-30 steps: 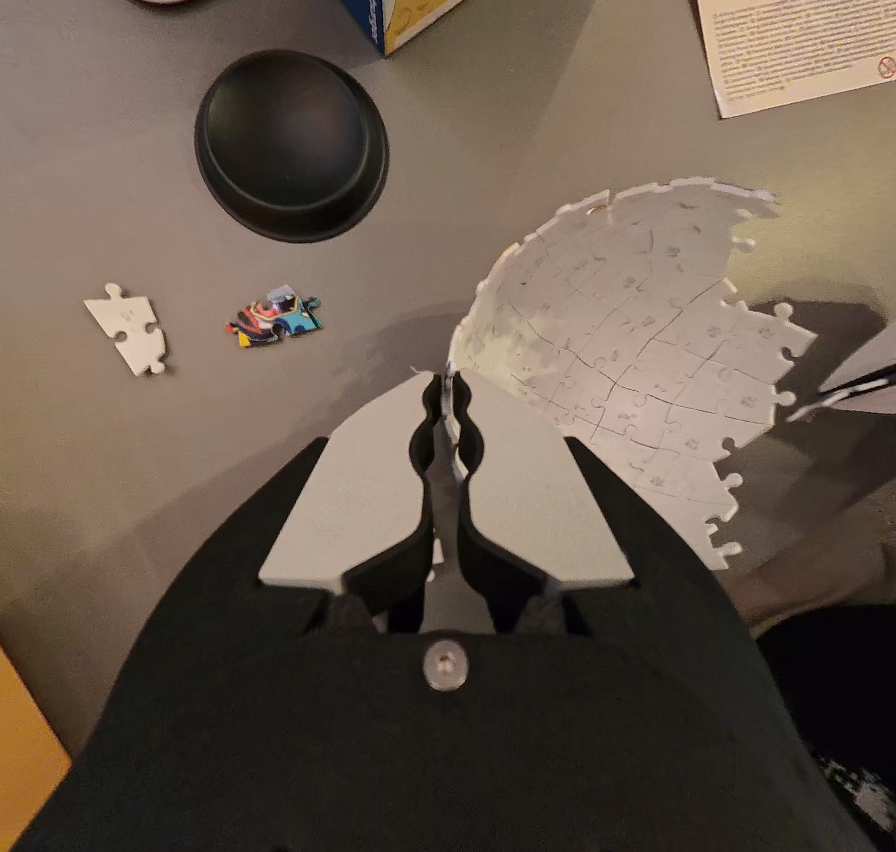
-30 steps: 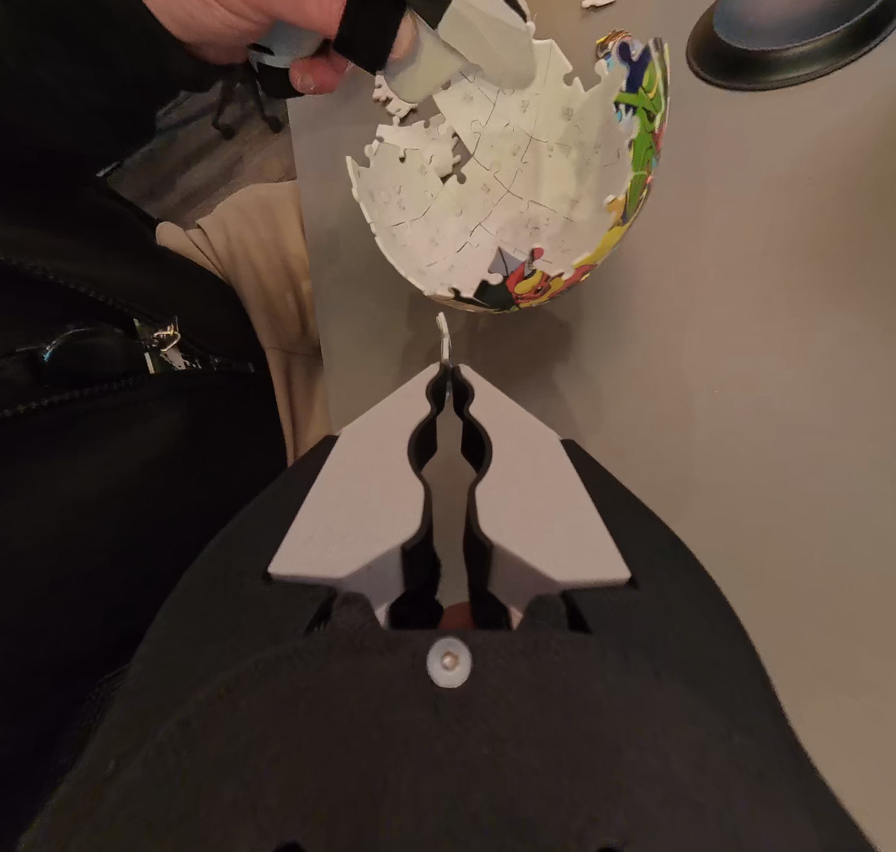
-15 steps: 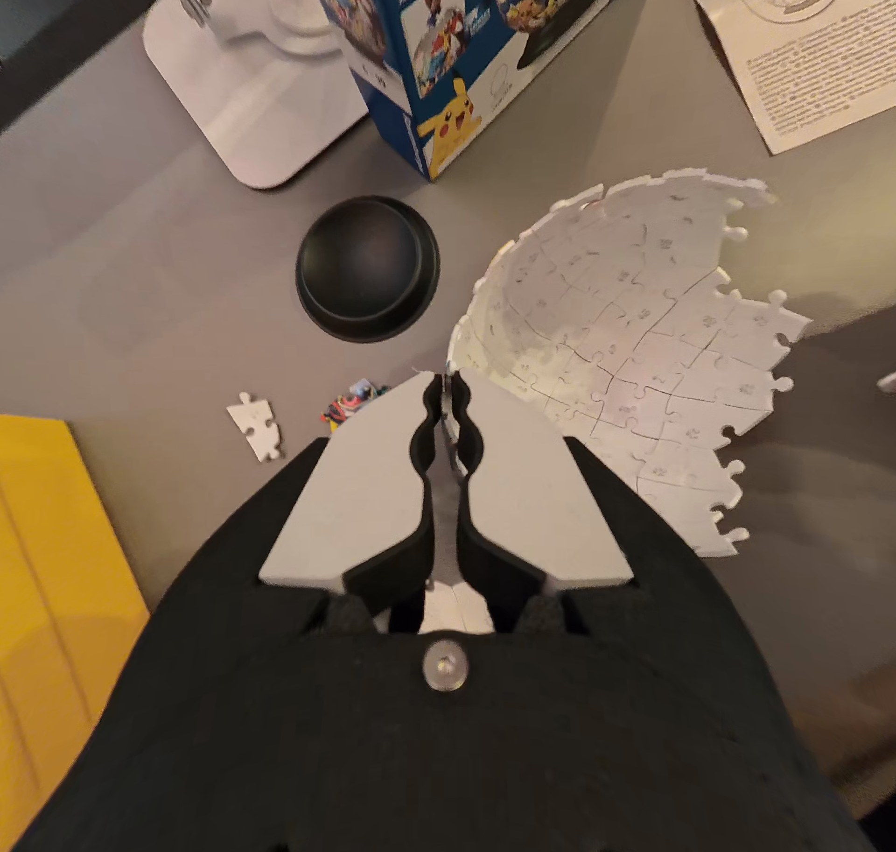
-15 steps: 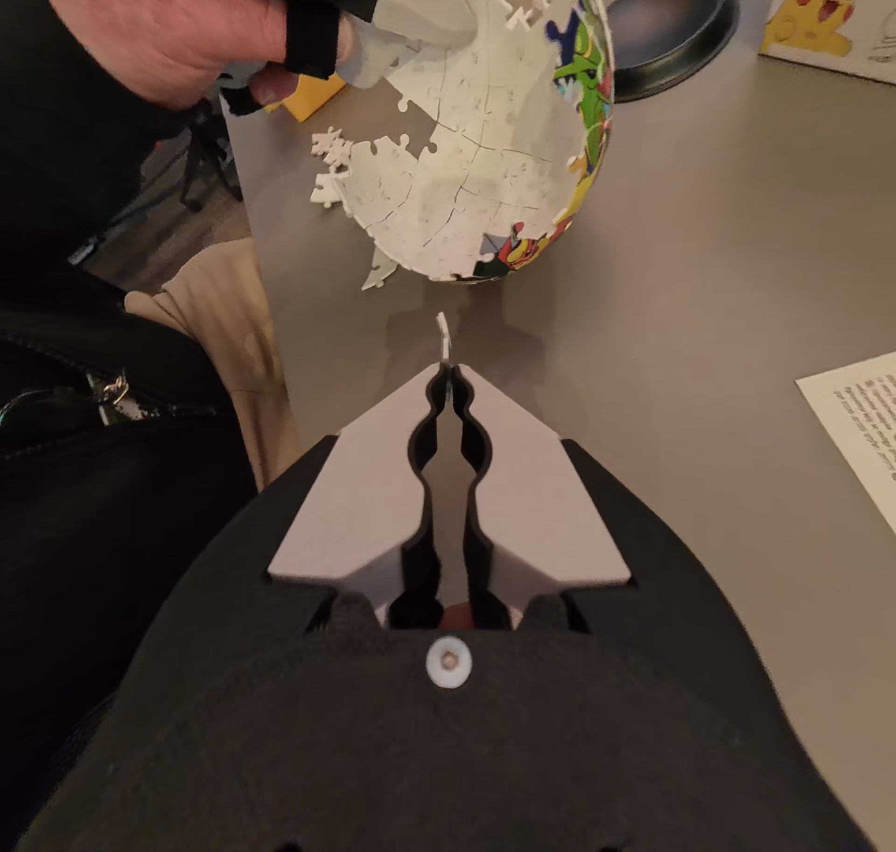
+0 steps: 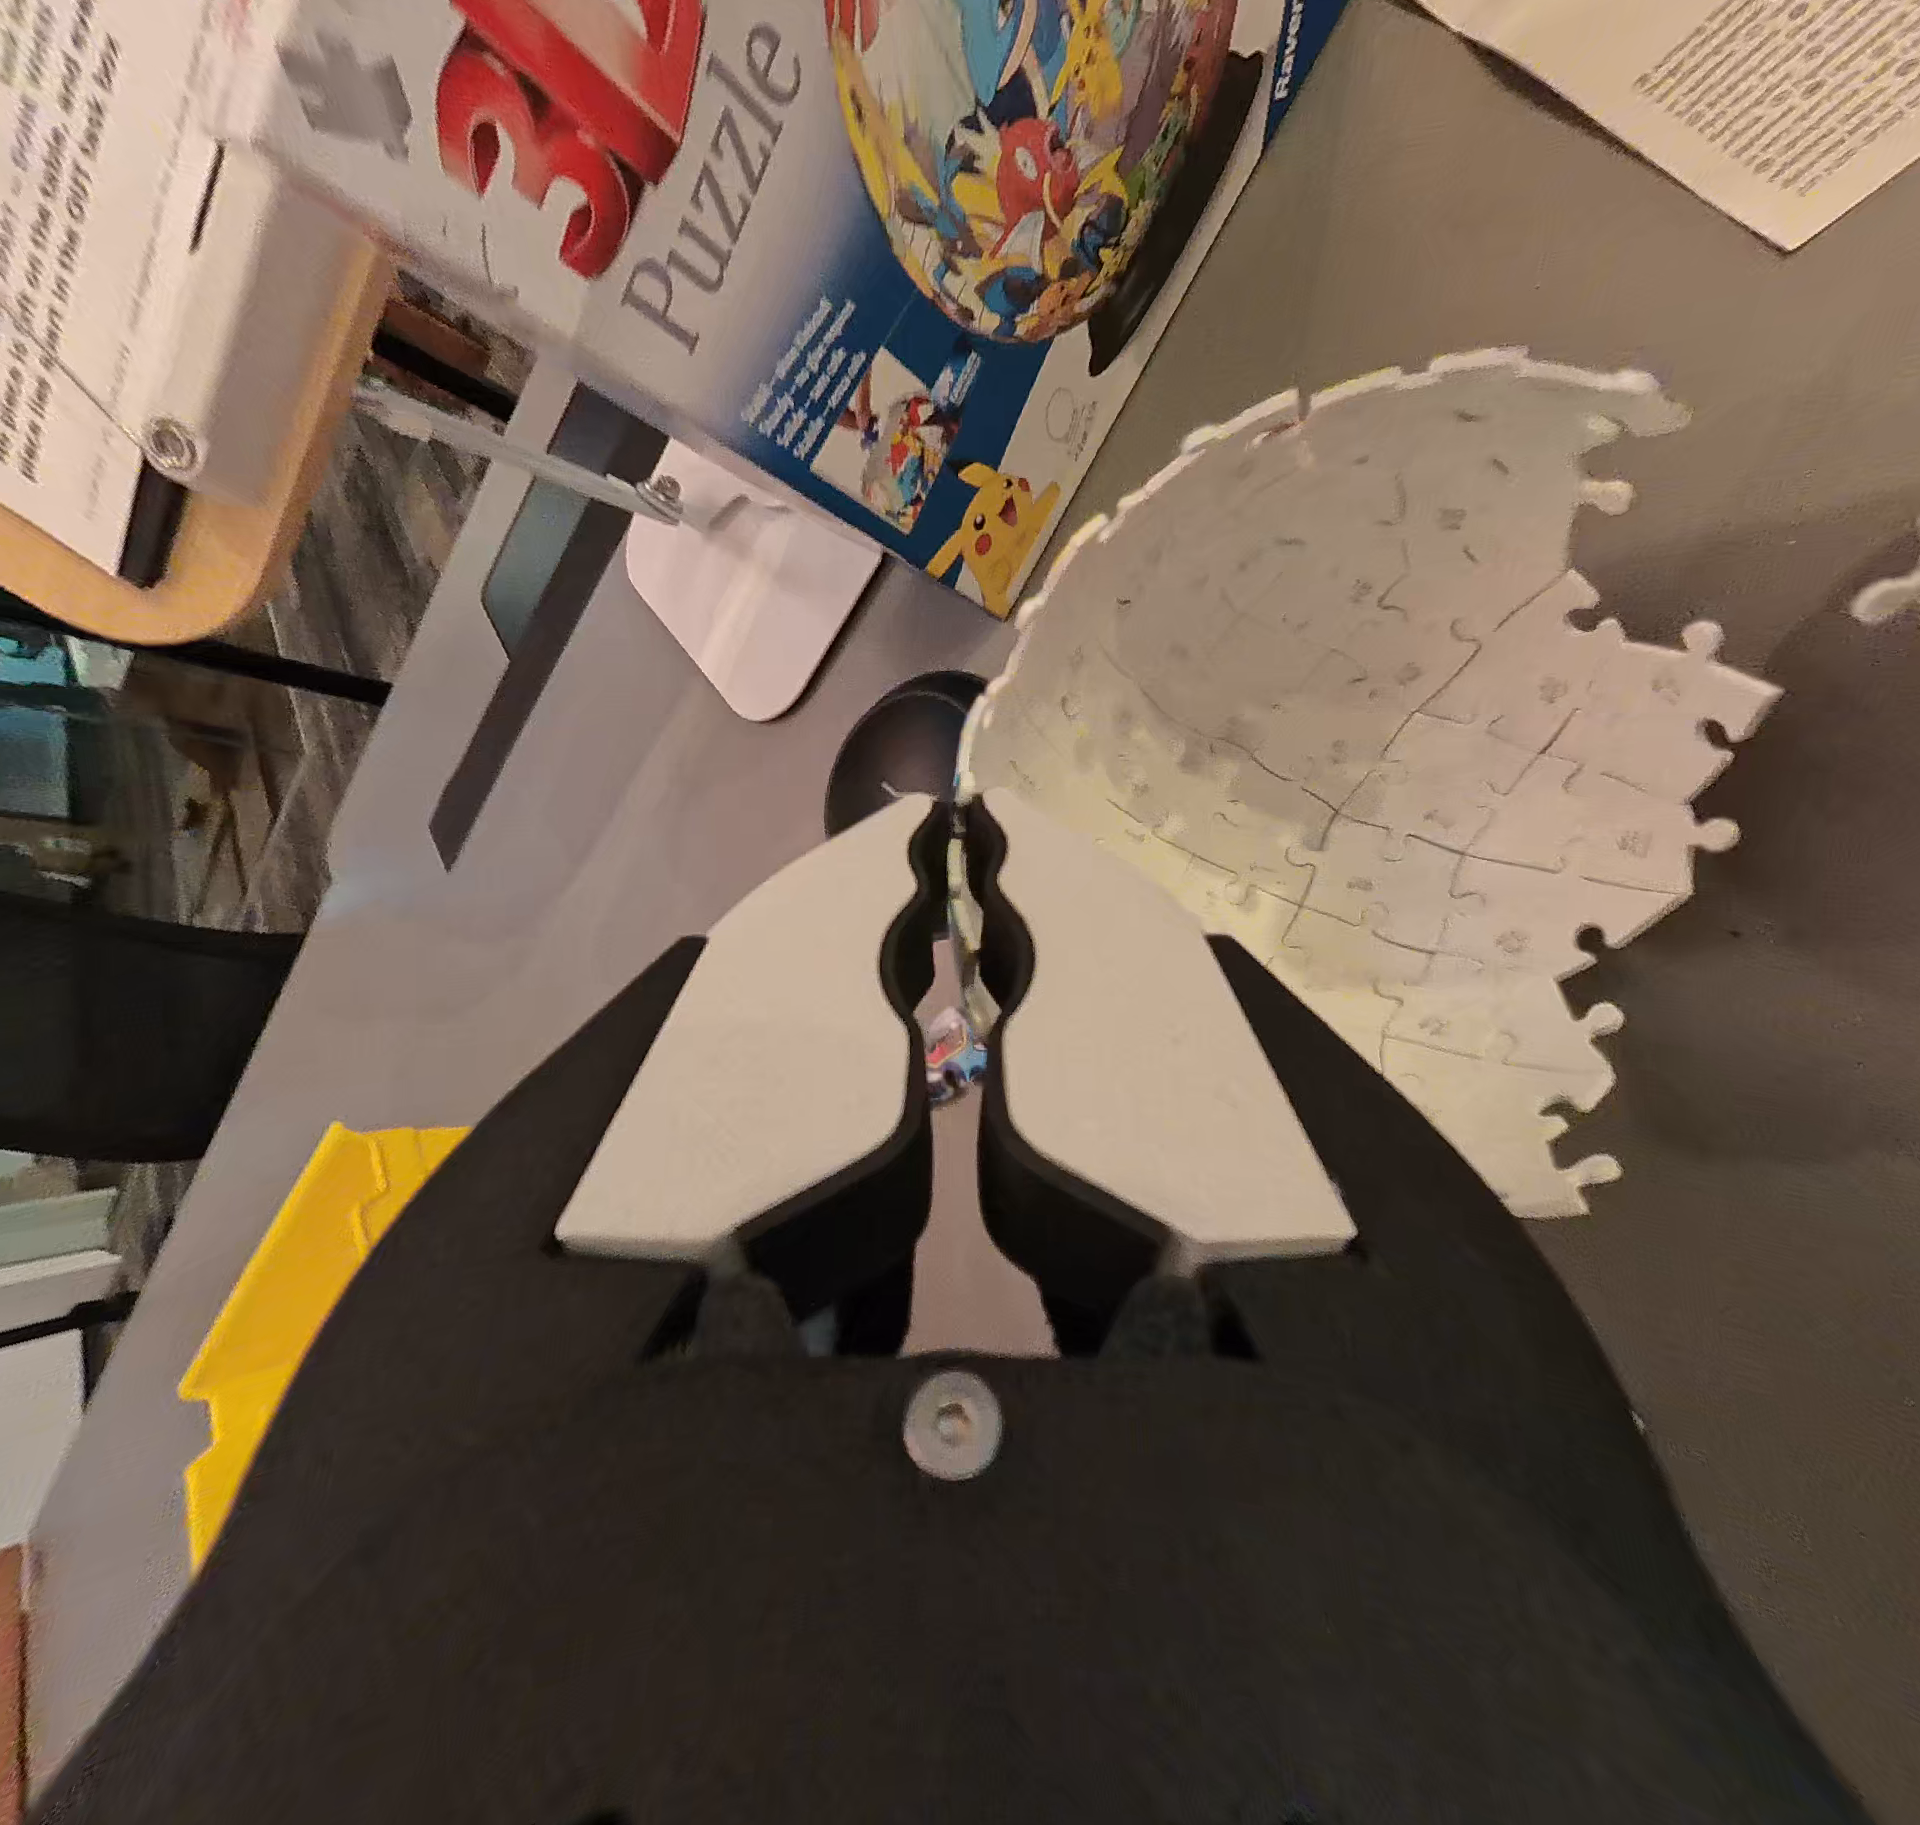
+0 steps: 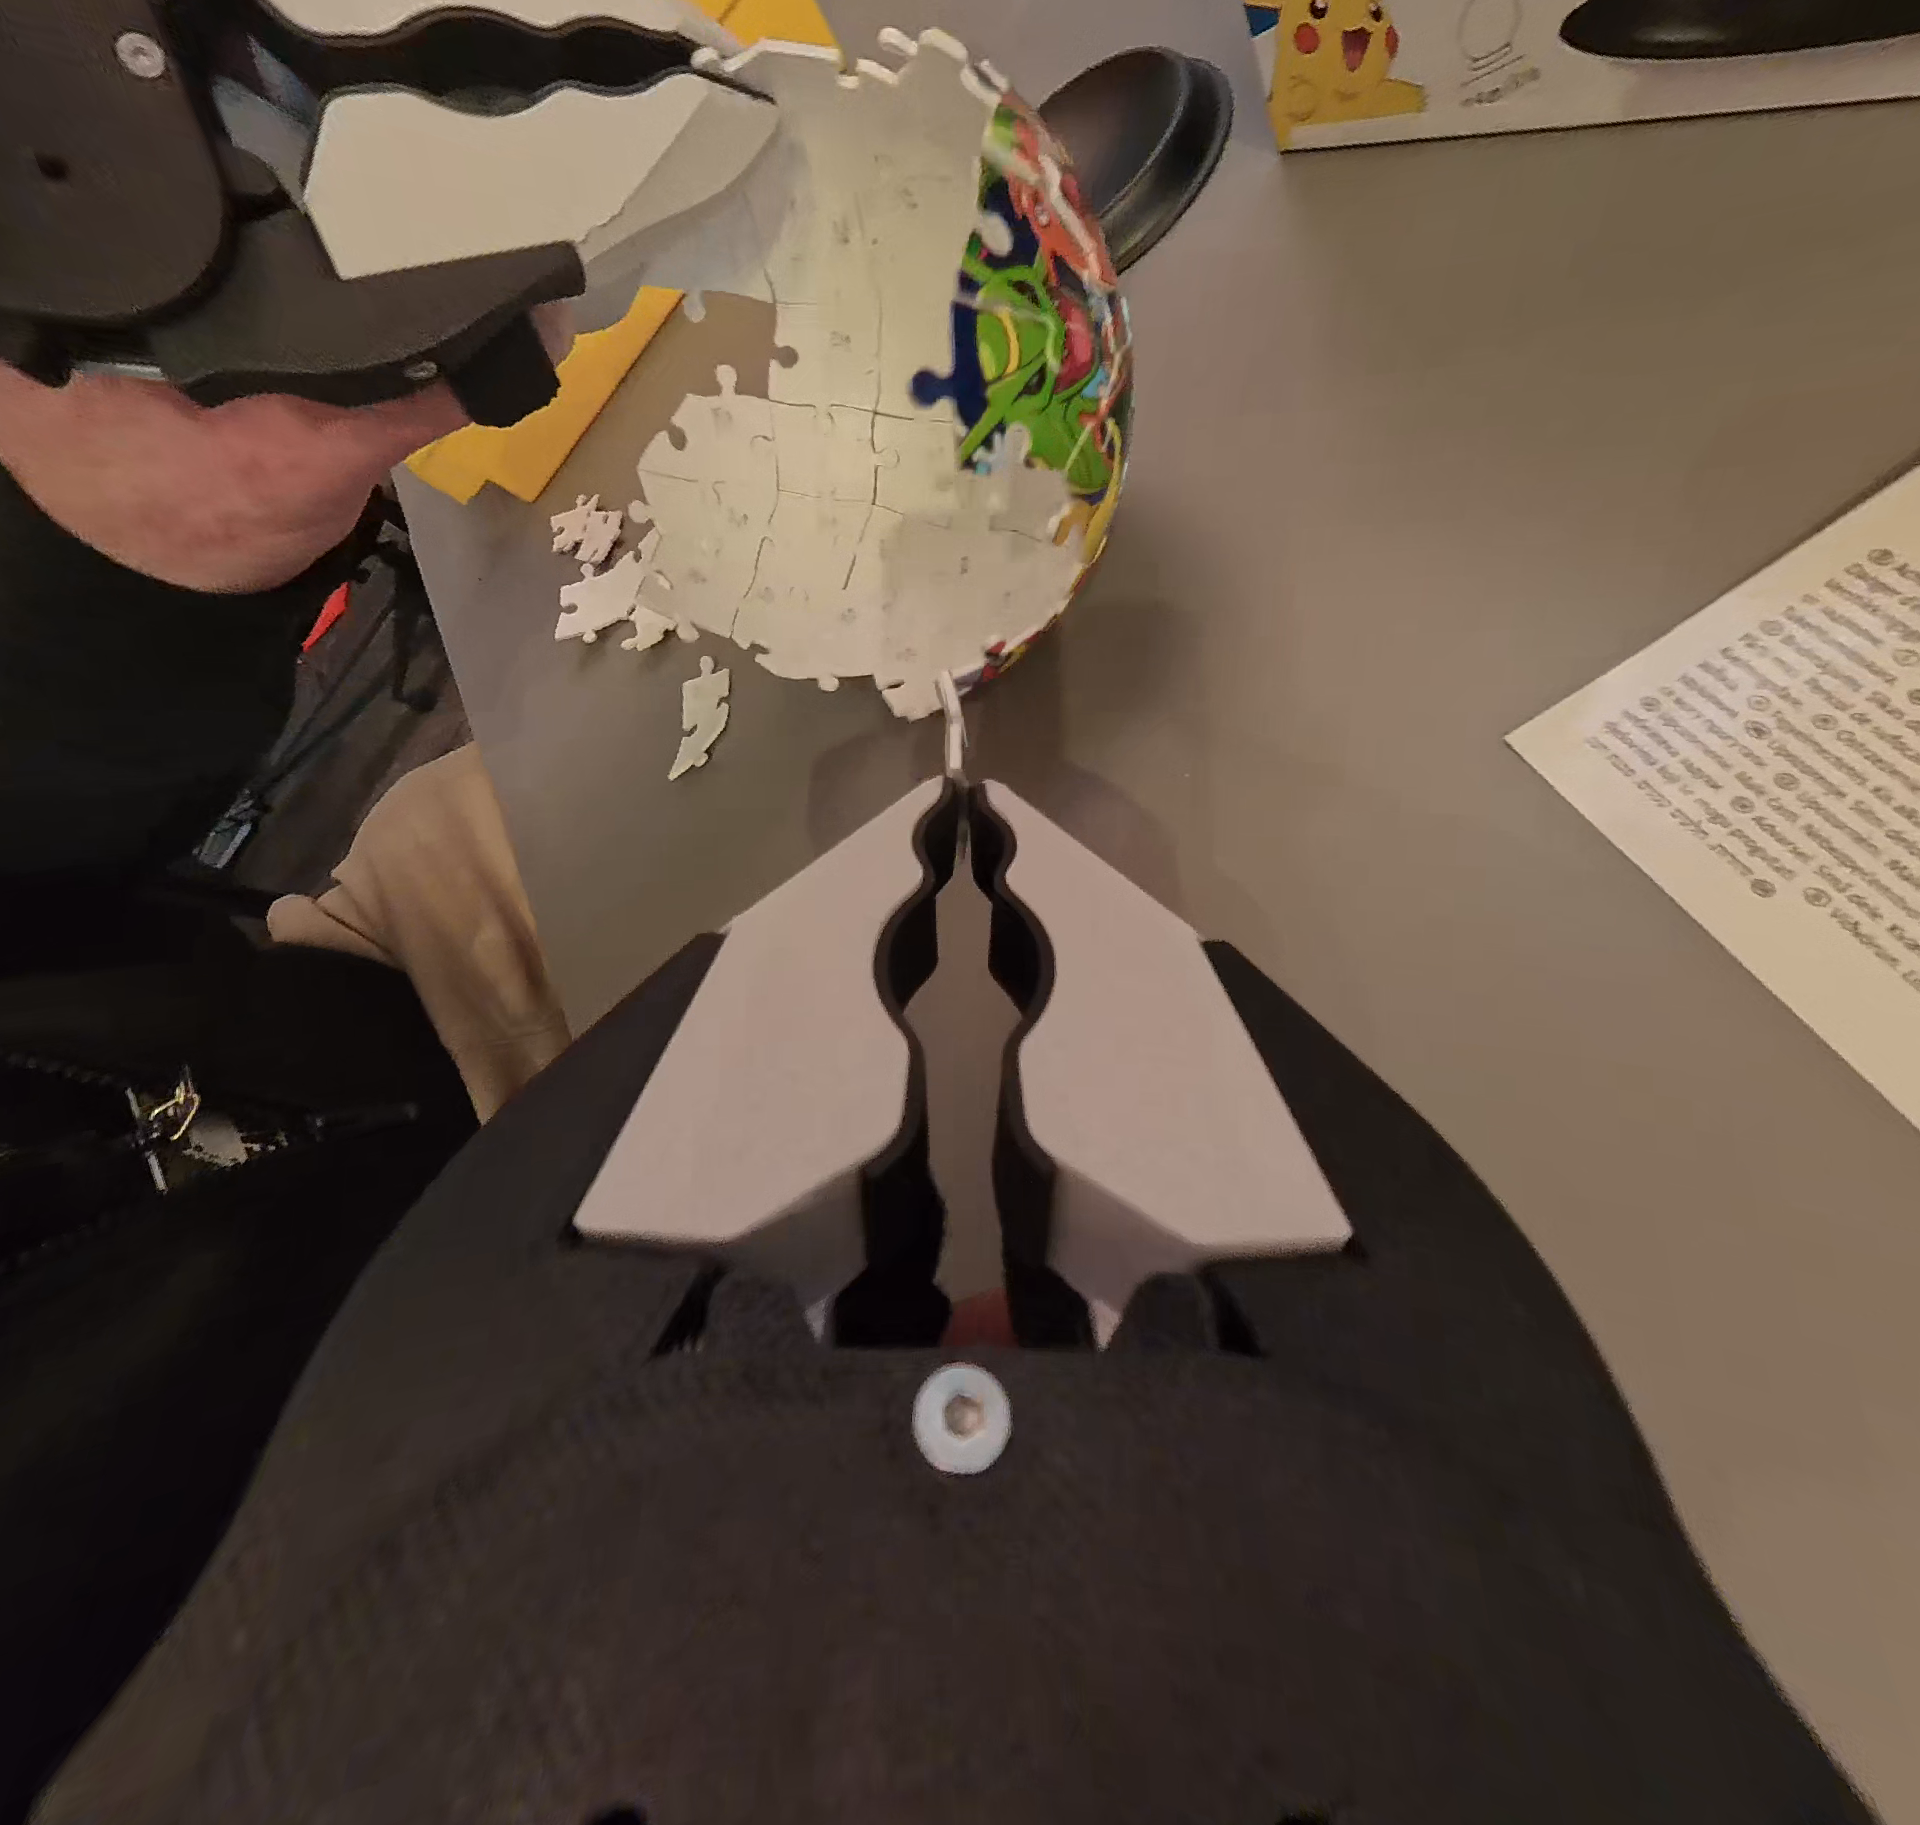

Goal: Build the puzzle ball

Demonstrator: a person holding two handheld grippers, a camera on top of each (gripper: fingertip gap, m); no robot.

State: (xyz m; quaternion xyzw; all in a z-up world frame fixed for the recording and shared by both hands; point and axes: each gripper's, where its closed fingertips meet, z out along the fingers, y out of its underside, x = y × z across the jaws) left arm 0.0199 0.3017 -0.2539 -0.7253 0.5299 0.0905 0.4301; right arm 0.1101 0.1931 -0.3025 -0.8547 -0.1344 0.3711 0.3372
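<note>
we hold the half-built puzzle ball (image 6: 862, 487) clear of the grey table (image 6: 1455, 425), the left gripper (image 6: 727, 76) pinching the shell's jagged rim at its twelve o'clock, its fingers pressed together on the thin wall. in the right wrist view the right gripper (image 6: 958, 786) sits at the shell's six o'clock, pinching a single white puzzle piece (image 6: 951, 726) edge-on, the piece's far end touching or just short of the lower rim; we cannot tell which. the shell (image 5: 1351, 767) shows its white inner face, with the printed colours round at three o'clock. loose white pieces (image 6: 603, 570) lie on the table at the shell's eight o'clock, the black stand (image 6: 1143, 144) at one o'clock behind it, the puzzle box (image 6: 1558, 19) beyond, and an instruction sheet (image 6: 1766, 736) at the right gripper's three o'clock. we judge the shell light but fragile: thin curved pieces locked only by their tabs, likely to flex or pop apart if squeezed across the bowl. the safer hold is on the rim, near a seam, as here, while the new piece is pressed in gently, close to its tab.
</note>
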